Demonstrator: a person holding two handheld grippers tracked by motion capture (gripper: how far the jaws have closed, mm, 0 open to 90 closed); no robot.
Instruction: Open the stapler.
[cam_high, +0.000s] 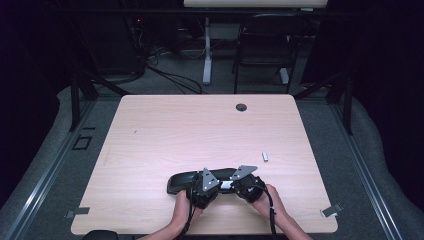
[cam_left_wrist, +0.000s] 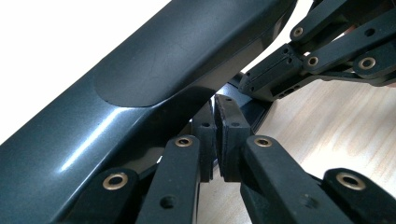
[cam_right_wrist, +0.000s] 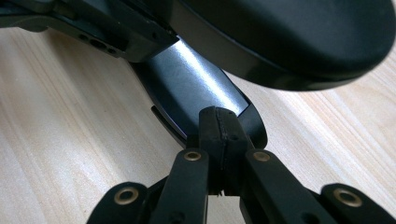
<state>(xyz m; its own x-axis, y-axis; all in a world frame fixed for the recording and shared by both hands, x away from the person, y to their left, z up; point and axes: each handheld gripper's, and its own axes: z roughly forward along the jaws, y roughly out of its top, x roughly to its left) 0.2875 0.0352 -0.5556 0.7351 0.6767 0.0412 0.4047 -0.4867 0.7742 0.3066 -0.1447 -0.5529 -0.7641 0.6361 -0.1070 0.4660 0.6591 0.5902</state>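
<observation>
- High view: the dark curved object (cam_high: 200, 180) lies on the desk (cam_high: 165, 130) near the front edge, a bit right of the middle. My left gripper (cam_high: 204, 189) and my right gripper (cam_high: 243, 184) both meet it from the front, close beside each other. A small silver piece (cam_high: 266, 156) lies apart, toward the right edge.
- Left gripper view: my left gripper (cam_left_wrist: 215, 140) has its jaws almost together, pinching a thin dark edge of the object (cam_left_wrist: 140, 88). My right gripper (cam_left_wrist: 280, 70) is just behind.
- Right gripper view: my right gripper (cam_right_wrist: 220, 135) has its jaws fully together, gripping a thin lower edge of the object (cam_right_wrist: 196, 79).
</observation>
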